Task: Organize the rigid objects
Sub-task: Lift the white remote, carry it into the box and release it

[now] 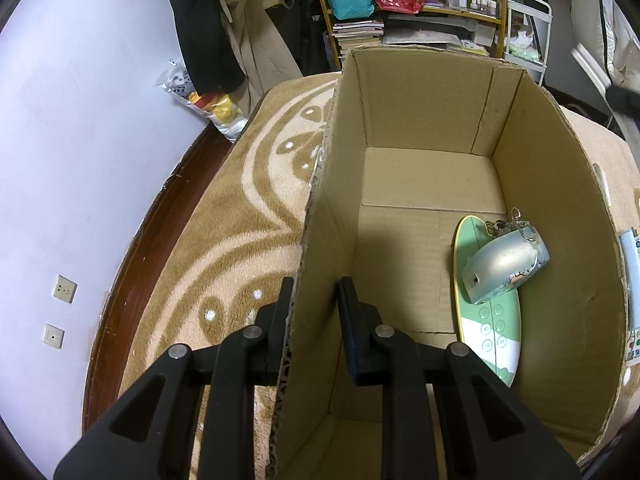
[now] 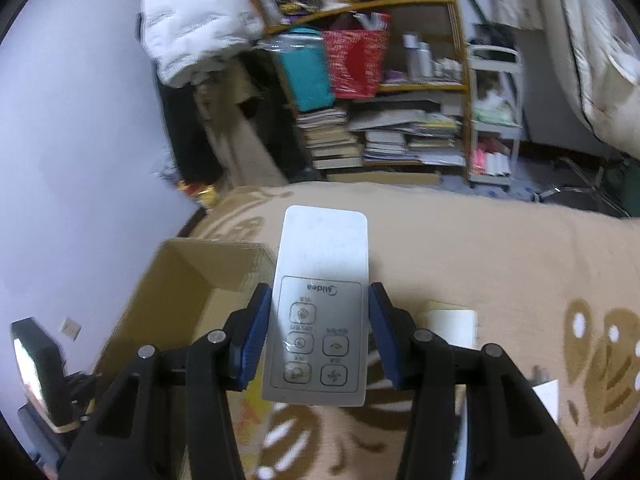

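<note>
A brown cardboard box (image 1: 432, 92) stands open on a patterned blanket. Inside it lie a green and white oval panel with round buttons (image 1: 490, 320) and a silver device with a small chain (image 1: 504, 260) on top of it. My left gripper (image 1: 314, 300) is shut on the box's left wall, one finger outside and one inside. My right gripper (image 2: 320, 336) is shut on a white Midea remote (image 2: 322, 304) and holds it above the blanket, to the right of the box (image 2: 188, 280).
A tan and cream blanket (image 1: 248, 216) covers the surface. A white item (image 2: 452, 326) lies on it below the remote. A striped white object (image 1: 632, 280) lies right of the box. Shelves with books and bags (image 2: 380, 120) stand behind; a wall is at left.
</note>
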`<state>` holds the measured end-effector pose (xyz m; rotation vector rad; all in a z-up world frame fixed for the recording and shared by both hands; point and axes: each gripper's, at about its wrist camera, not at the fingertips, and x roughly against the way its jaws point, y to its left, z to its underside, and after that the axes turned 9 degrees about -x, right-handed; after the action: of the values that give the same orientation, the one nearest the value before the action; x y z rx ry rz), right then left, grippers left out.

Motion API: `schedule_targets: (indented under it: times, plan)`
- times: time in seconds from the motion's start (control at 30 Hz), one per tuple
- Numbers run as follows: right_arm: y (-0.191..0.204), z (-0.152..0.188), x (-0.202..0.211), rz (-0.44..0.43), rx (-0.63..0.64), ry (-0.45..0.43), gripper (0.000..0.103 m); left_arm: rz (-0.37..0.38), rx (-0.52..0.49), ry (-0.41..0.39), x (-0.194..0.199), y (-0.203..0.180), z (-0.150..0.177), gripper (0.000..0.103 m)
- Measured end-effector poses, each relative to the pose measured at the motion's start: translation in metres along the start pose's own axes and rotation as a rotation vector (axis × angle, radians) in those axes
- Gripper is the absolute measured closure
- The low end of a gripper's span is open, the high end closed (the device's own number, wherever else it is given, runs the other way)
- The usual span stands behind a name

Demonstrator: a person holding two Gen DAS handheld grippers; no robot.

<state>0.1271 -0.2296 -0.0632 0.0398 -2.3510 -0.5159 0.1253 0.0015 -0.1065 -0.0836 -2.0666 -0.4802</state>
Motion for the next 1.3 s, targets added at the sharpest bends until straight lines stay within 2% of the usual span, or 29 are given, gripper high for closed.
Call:
schedule_targets:
  times: [0.2, 0.43, 0.77, 0.8, 0.83, 1.03, 1.1, 1.23, 1.3]
  plan:
    - [0.038, 0.013, 0.003, -0.058, 0.072, 0.021, 0.051, 0.001, 0.001, 0.000, 0.000, 0.000, 0.000, 0.083]
    - [0.063, 0.030, 0.000, -0.099, 0.127, 0.055, 0.051, 0.003, 0.001, 0.001, 0.000, 0.000, 0.000, 0.082]
    - [0.072, 0.052, -0.016, -0.090, 0.163, 0.114, 0.052, 0.004, 0.002, 0.002, 0.000, 0.000, -0.001, 0.082]
    - [0.072, 0.052, -0.016, -0.092, 0.164, 0.116, 0.054, 0.005, 0.002, 0.002, 0.000, 0.001, -0.001, 0.082]
    - [0.072, 0.052, -0.017, -0.097, 0.166, 0.118, 0.063, 0.005, 0.003, 0.003, 0.000, 0.001, -0.001, 0.082]
    - [0.076, 0.047, -0.011, -0.095, 0.176, 0.097, 0.063, 0.001, -0.002, 0.001, 0.000, 0.000, 0.000, 0.082]
    - [0.075, 0.043, -0.004, -0.065, 0.175, 0.057, 0.062, -0.003, 0.000, 0.001, 0.001, 0.000, 0.001, 0.082]
    - [0.072, 0.032, 0.009, -0.045, 0.169, 0.002, 0.039, 0.005, 0.010, 0.001, 0.001, 0.003, 0.000, 0.082]
    - [0.065, 0.026, 0.013, -0.037, 0.146, -0.016, 0.034, 0.006, 0.010, 0.002, 0.001, 0.003, -0.001, 0.082]
